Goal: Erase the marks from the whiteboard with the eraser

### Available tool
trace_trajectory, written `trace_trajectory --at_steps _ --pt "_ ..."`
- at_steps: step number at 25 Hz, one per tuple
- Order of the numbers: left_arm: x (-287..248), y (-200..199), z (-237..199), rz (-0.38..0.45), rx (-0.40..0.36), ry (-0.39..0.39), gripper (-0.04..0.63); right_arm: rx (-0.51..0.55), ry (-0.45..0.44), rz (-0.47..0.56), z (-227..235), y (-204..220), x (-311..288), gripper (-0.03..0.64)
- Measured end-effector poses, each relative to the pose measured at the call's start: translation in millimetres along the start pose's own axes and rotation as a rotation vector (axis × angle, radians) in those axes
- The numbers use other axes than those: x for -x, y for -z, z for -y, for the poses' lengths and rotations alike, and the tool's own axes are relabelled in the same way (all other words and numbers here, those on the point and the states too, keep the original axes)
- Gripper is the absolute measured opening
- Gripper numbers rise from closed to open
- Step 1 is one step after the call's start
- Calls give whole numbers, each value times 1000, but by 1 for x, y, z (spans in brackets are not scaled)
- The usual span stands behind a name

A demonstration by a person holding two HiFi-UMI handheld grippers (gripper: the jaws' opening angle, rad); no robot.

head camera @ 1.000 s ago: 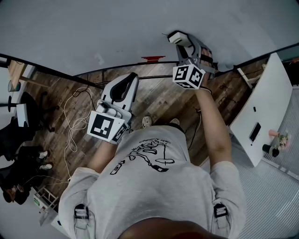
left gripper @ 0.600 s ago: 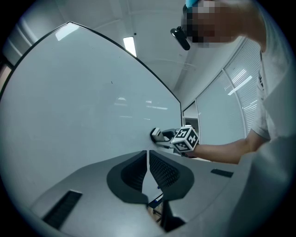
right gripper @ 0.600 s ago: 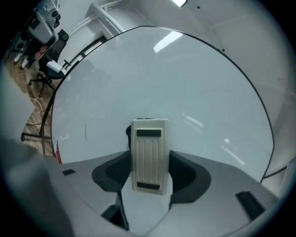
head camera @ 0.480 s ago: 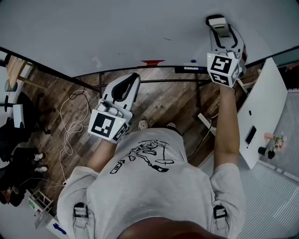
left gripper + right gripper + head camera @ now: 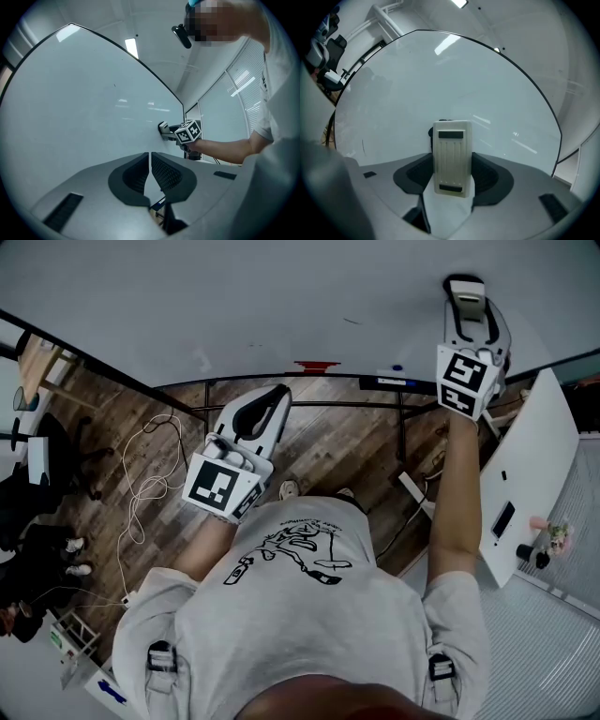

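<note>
The white eraser (image 5: 451,140) is pinched by its long sides between the jaws of the right gripper (image 5: 451,164). Its ribbed back is turned to the camera and its long axis is stood upright in the right gripper view, and it is pressed against the whiteboard (image 5: 440,79) near the board's right edge. The jaws of the left gripper (image 5: 149,161) are pressed together with nothing held, and are kept low and away from the board.

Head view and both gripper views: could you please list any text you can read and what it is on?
No text is readable.
T-shirt: black drawing, any lettering too blurred to read.
Marker cubes: square patterns only, no letters.
Eraser: no label shows.
Whiteboard: faint strokes, no words.
</note>
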State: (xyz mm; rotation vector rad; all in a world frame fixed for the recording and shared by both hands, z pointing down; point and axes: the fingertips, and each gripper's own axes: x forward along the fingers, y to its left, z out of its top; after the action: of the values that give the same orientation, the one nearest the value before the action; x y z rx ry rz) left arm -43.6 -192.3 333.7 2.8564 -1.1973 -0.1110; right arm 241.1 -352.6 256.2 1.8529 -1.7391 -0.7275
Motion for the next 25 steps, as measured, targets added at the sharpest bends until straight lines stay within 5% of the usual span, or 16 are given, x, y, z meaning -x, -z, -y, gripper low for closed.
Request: trace_trajectory --at_steps 11,18,25 --pt "12 10 -6 -33 14 -35 32 49 -138 21 -145 -1 7 253" --pt "31 17 -12 -57 19 -81 32 190 -258 27 -252 10 16 253" --pt "48 18 -20 -61 15 -124 32 198 -280 18 -259 8 20 254"
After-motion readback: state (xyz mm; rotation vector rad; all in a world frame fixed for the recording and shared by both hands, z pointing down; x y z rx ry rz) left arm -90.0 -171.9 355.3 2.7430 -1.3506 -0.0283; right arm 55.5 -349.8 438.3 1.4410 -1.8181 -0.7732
